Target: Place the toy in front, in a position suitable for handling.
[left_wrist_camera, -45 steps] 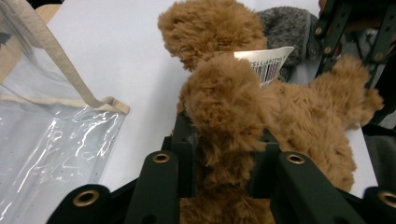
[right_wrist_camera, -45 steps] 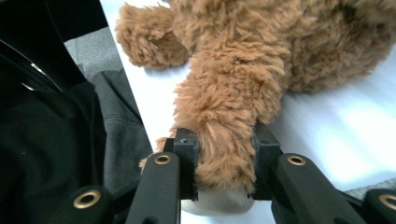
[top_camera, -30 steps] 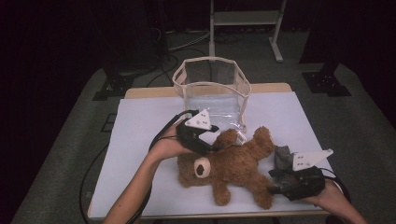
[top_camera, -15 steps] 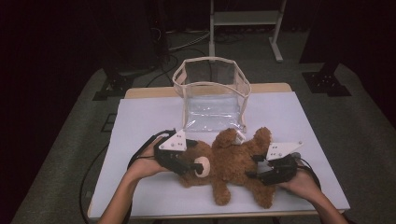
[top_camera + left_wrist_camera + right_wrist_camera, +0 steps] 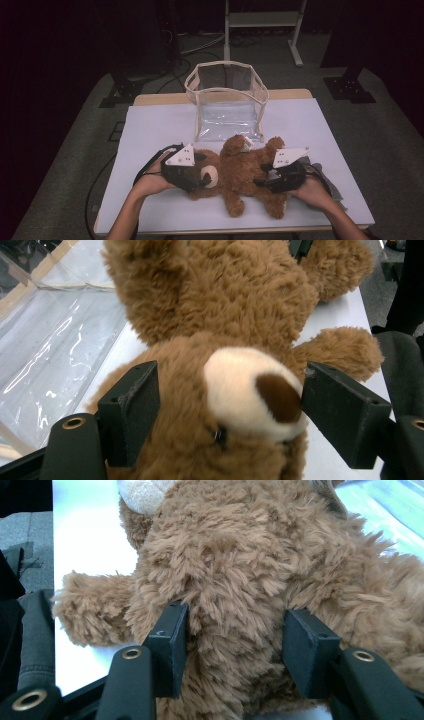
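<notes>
A brown teddy bear [image 5: 240, 167] lies on its back on the white table [image 5: 150, 135], head to the left. My left gripper [image 5: 202, 182] sits at the head; in the left gripper view its jaws have just been opening and now straddle the cream muzzle [image 5: 235, 385], so the left gripper [image 5: 227, 400] is open around the head. My right gripper [image 5: 260, 182] is at the bear's lower body. In the right gripper view its jaws have just been closing, and the pads of the right gripper [image 5: 232, 645] press into the fur of the torso [image 5: 235, 580].
A clear plastic bag with a beige rim [image 5: 227, 100] stands open just behind the bear. A grey cloth [image 5: 332, 182] lies under my right hand near the table's right edge. Dark floor and a metal stand [image 5: 262, 20] lie beyond the table.
Both hands have come in onto the bear: the left went left and down from above the bear's arm to its head, the right slid left from the table's edge to its body.
</notes>
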Tool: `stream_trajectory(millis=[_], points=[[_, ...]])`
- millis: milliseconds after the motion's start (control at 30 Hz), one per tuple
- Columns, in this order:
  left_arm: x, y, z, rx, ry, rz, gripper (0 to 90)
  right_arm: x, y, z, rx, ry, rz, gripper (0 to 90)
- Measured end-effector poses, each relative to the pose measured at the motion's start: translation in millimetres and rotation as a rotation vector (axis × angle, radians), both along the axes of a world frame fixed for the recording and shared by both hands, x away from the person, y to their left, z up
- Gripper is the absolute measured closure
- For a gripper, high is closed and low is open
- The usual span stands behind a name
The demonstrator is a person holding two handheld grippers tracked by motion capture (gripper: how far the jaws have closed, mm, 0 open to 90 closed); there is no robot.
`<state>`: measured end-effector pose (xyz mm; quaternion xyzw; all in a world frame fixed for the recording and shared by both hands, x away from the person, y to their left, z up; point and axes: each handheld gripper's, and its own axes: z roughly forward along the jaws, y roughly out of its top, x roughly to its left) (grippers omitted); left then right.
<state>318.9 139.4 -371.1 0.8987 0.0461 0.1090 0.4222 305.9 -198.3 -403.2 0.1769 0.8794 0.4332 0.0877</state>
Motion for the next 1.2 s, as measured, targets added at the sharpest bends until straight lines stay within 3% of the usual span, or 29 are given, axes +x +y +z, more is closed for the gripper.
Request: stream_trajectory(millis=[200,333,567,733,833,900,1033,1200], points=[[-1.1,6.6,-4.6,0.014,0.002,0.015,22.7,4.7,19.1,-0.2,0.001,-0.004,0.027,45.5],[-1.9,8.5,-8.1,-0.012,0.001,0.02,22.7,5.2,9.4,5.0,0.014,0.016,0.02,43.8],[-3.4,8.7,-10.2,-0.028,-0.01,0.027,22.8,-9.9,-35.1,20.9,-0.004,0.002,-0.046,40.2],[-4.5,8.2,-8.4,-0.016,-0.015,0.03,22.7,-14.7,-86.0,23.6,-0.025,-0.006,-0.167,40.1],[-4.5,8.0,-8.8,-0.015,-0.014,0.033,22.5,-14.0,-114.7,18.7,-0.003,0.025,-0.248,40.7],[-4.9,8.0,-9.1,-0.016,-0.015,0.034,22.2,-16.7,-127.8,16.0,0.01,0.022,-0.286,41.4],[-4.7,7.7,-9.0,-0.014,-0.014,0.033,21.7,-17.5,-142.6,8.8,0.016,0.039,-0.335,41.5],[-6.0,8.6,-7.2,-0.007,-0.019,0.037,21.6,-10.0,-142.6,-5.4,-0.02,0.065,-0.36,47.7]])
